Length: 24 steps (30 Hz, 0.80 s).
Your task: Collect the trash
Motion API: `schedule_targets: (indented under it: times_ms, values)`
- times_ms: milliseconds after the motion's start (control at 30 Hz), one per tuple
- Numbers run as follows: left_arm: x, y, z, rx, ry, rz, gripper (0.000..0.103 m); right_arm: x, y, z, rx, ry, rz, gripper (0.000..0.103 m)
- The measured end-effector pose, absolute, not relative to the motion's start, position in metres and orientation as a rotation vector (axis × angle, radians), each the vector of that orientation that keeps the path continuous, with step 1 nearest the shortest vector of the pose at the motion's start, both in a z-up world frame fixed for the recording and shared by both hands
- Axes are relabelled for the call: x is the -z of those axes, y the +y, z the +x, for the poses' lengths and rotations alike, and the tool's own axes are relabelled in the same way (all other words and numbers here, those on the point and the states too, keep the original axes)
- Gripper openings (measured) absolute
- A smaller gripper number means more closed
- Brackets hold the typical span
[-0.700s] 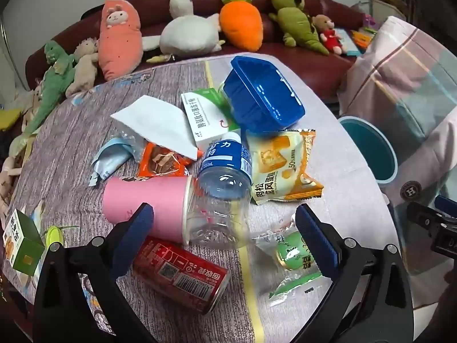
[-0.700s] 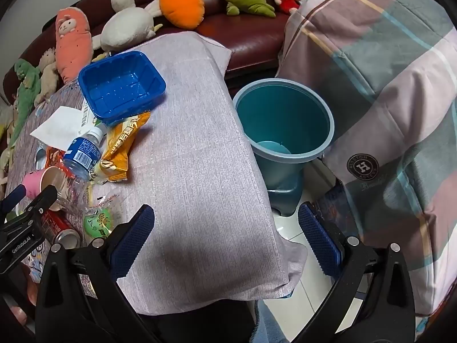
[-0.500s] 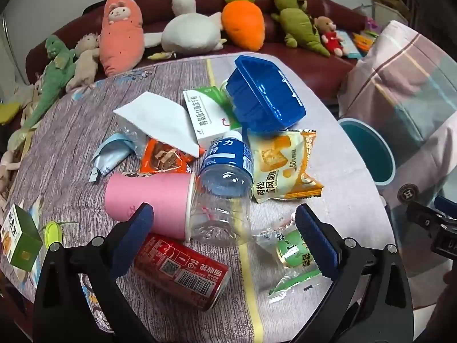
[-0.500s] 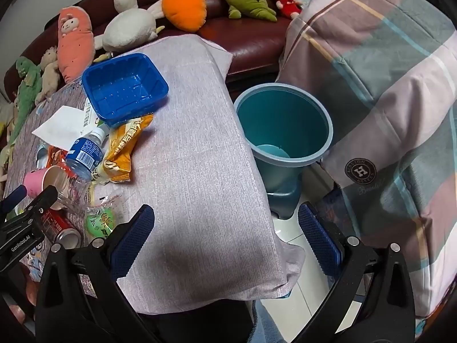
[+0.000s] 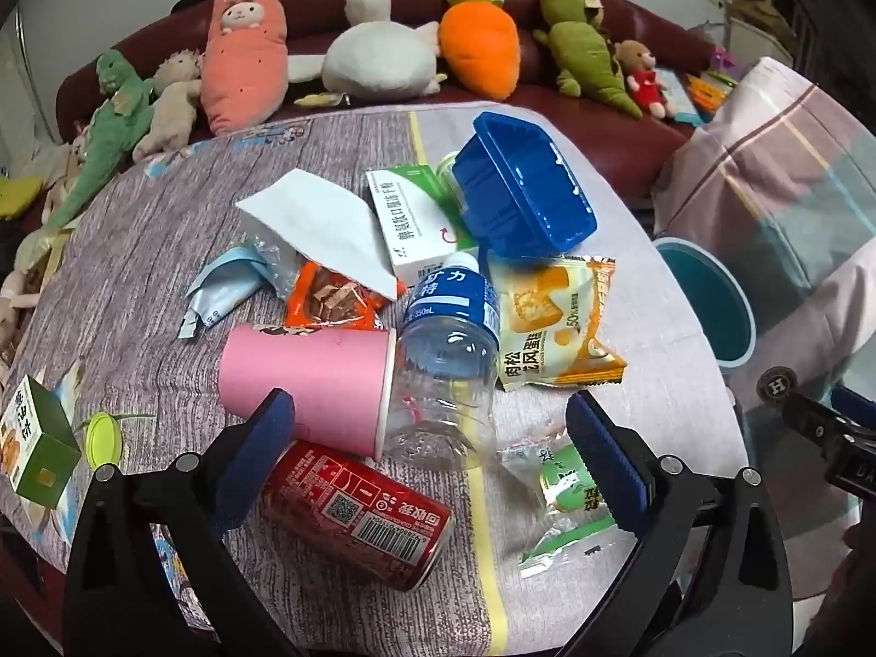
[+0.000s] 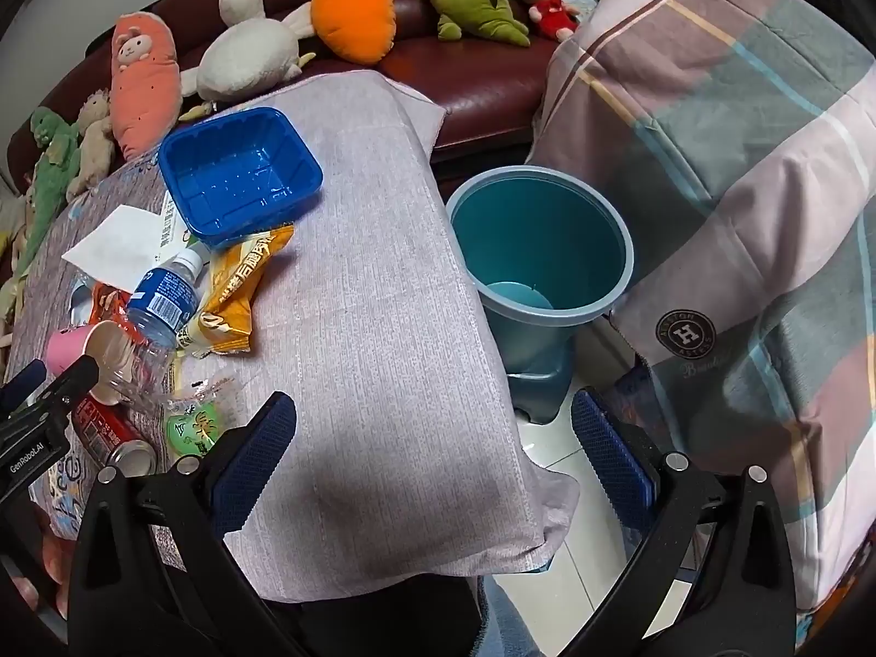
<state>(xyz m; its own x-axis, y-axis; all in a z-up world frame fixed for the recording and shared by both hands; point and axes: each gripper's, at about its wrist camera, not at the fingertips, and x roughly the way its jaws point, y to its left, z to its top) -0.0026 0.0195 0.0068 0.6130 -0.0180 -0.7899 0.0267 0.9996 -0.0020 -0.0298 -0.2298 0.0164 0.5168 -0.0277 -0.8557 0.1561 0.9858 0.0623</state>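
Trash lies on the cloth-covered table: a red can, a pink cup, a clear water bottle, a green snack packet, a yellow snack bag, a blue tray, a white-green box and white paper. My left gripper is open and empty, just above the can and bottle. My right gripper is open and empty over the table's right edge, near the teal bin on the floor.
Plush toys line a dark red sofa behind the table. A plaid blanket lies to the right of the bin. A small green box and a yellow lid sit at the table's left edge.
The left gripper has drifted slightly forward and to the left over the trash. The right gripper has shifted a little to the right and nearer the bin. Both stay open.
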Motion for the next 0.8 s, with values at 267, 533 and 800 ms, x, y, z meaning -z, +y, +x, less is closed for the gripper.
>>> schedule_targets:
  times_ms: [267,533,800]
  values:
    - [-0.006,0.019,-0.003,0.027,0.912,0.014,0.099,-0.016,-0.23,-0.029,0.112,1.024,0.137,0.097]
    - [-0.006,0.019,-0.003,0.026,0.909,0.021,0.099,-0.021,-0.229,-0.024,0.103,1.021,0.13,0.097]
    - [-0.006,0.02,-0.003,0.022,0.911,0.015,0.099,-0.021,-0.224,-0.019,0.091,1.028,0.127,0.097]
